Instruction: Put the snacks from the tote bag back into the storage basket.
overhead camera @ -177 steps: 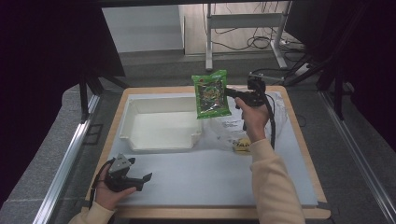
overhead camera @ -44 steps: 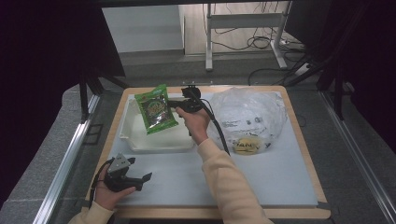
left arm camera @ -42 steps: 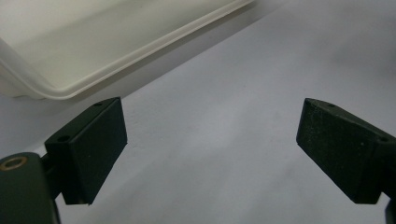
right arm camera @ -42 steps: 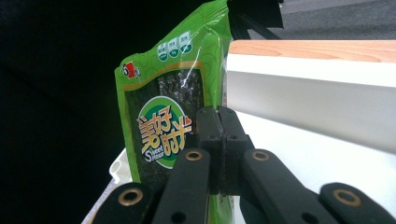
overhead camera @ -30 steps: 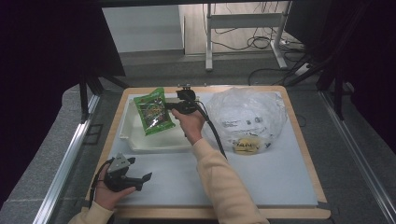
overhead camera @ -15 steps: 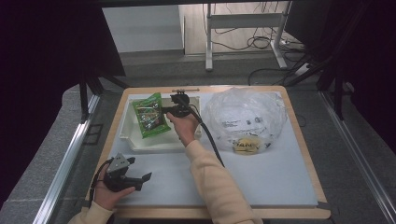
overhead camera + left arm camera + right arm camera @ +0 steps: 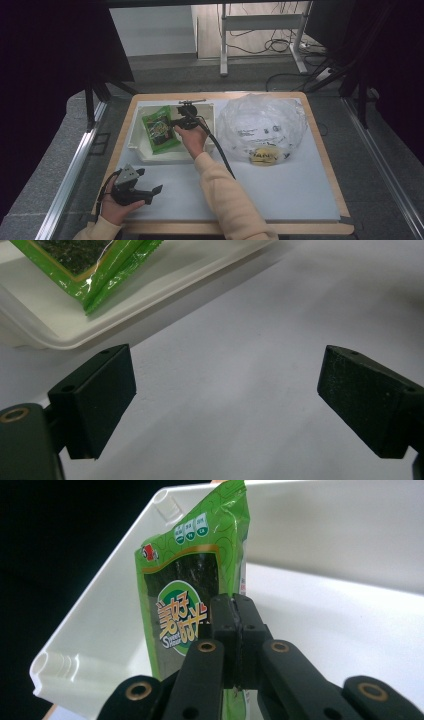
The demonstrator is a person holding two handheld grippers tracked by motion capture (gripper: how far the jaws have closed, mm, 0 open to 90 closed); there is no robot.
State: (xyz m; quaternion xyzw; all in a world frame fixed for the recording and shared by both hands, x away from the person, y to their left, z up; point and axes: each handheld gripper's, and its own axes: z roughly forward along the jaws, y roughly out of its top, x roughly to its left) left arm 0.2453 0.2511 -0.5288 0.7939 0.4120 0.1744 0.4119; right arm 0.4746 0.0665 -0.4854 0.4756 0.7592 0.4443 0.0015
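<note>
Left gripper (image 7: 150, 190), lower left of the high view: resting on the white-topped bench (image 7: 280, 190), fingers spread wide, nothing between them. Right gripper (image 7: 175, 121), centre left: fingers pressed together, pinching the edge of a flat green foil seaweed snack packet (image 7: 160, 131). Packet: inside the shallow white plastic tray (image 7: 137, 145), tilted, near the tray's left wall. Crumpled clear plastic bag (image 7: 262, 127), centre right: beside the tray, holding a yellow item.
</note>
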